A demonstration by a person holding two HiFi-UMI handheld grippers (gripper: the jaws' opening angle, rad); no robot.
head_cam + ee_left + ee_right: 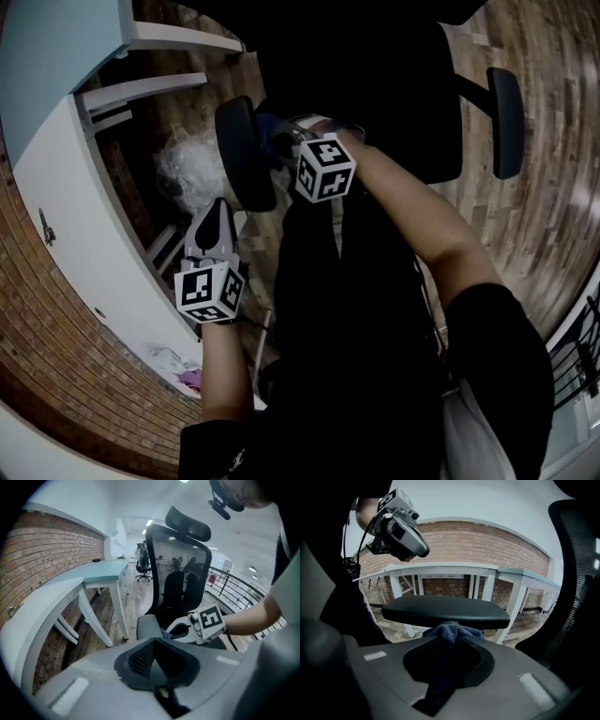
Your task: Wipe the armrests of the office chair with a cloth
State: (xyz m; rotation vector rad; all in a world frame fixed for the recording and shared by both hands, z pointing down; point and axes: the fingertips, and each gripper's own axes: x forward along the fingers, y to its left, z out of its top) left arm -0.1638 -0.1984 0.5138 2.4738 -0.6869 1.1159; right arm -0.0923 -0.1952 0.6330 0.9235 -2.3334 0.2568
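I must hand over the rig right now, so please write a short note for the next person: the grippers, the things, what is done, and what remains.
Left gripper: jaws together, empty, held off the chair near the desk.
Right gripper: shut on the blue cloth, which touches the long edge of the near armrest.
Done: the cloth is gripped and on this armrest. How much is wiped cannot be told.
Left: probably finish this pad, then wipe the other armrest.
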